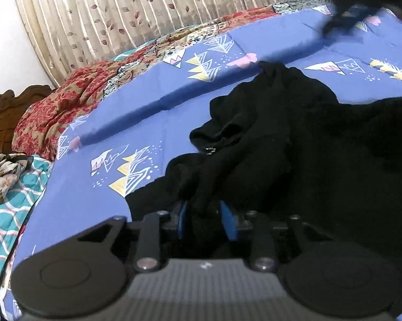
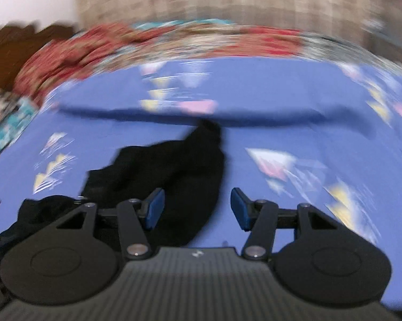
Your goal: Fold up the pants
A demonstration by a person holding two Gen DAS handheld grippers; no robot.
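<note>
One pair of black pants, crumpled in a loose heap on the blue patterned bedsheet. Matte, dark fabric, deep folds, little surface detail readable; small metallic glint near one bunched opening, ahead and slightly left of the left fingers. Bulk of heap spread ahead and to the right of those fingers, one lobe reaching far forward toward the sheet's ridge.

Left gripper: blue pads of the fingers drawn narrow, a wad of black cloth pinched between them, fabric rising from the pinch into the heap.

Right gripper: fingers spread wide, nothing between the pads but sheet and the edge of the cloth. Right-wrist view heavily motion-blurred. Pants seen there as a long dark shape running forward from beneath the left finger and tapering to a point far ahead; right finger over bare bedsheet.

Beyond the fingers, at far edge of bed: red floral cloth, rumpled. Teal quilt off to the left. Leaf-print curtain behind. Carved wooden headboard far left.
</note>
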